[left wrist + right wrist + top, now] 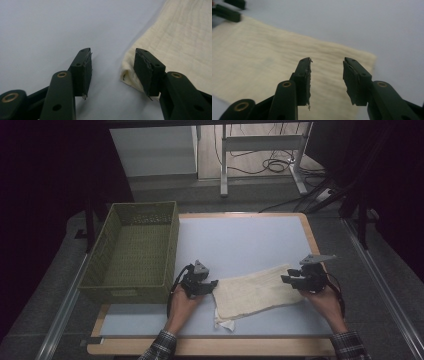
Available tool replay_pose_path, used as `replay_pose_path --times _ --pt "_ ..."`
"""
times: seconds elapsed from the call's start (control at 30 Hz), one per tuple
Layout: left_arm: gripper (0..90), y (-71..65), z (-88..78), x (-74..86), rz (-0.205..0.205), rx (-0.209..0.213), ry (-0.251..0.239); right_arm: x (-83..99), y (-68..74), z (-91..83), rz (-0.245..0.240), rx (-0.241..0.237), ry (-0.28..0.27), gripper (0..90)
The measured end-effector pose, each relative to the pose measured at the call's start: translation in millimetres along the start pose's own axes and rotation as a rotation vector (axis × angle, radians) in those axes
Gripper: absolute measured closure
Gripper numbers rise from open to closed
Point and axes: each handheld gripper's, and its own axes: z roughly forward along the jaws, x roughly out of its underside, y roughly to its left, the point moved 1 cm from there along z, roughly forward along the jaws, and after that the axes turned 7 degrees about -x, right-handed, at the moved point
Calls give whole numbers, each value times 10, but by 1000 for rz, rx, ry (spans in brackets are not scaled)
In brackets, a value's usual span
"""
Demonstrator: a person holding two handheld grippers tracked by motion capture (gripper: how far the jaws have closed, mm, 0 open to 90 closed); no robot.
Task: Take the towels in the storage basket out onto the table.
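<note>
A cream folded cloth (255, 292) lies slantwise on the pale mat near the table's front. My left gripper (213, 283) sits at the cloth's left end, open. In the left gripper view its jaws (112, 53) stand apart, and the cloth's corner (126, 72) lies just inside the right-hand jaw, with no pad pressing on it. My right gripper (286, 279) hovers over the cloth's right end. In the right gripper view it (327, 60) is open above the cloth (262, 57), with nothing between its fingers. The left gripper's jaws (229, 13) show at that view's top left.
A green woven basket (125, 292) stands on the table's left side, close to my left hand. The pale mat (240, 240) stretches bare behind the cloth. The wooden table edge (210, 346) runs along the front. Table legs and cables lie on the floor beyond.
</note>
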Motion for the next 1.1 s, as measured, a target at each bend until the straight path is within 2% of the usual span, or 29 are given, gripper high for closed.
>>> replay_pose_path --times 0.2,0.4,0.63,0.77,0.93,1.1 --pt "486 3 3 4 -3 3 -1 40 360 80 -50 -82 14 553" --pt "486 8 4 8 0 3 -4 56 711 268 -91 -185 44 561" --pt "486 13 5 11 0 5 -4 38 1134 530 -165 -272 83 658" --pt "486 13 4 12 0 5 -4 17 1345 651 -181 -326 88 690" --pt "486 16 4 13 0 7 -4 -8 1562 823 -207 -370 106 689" --pt "485 17 4 13 -2 8 -4 -34 1732 956 -244 -366 112 666"
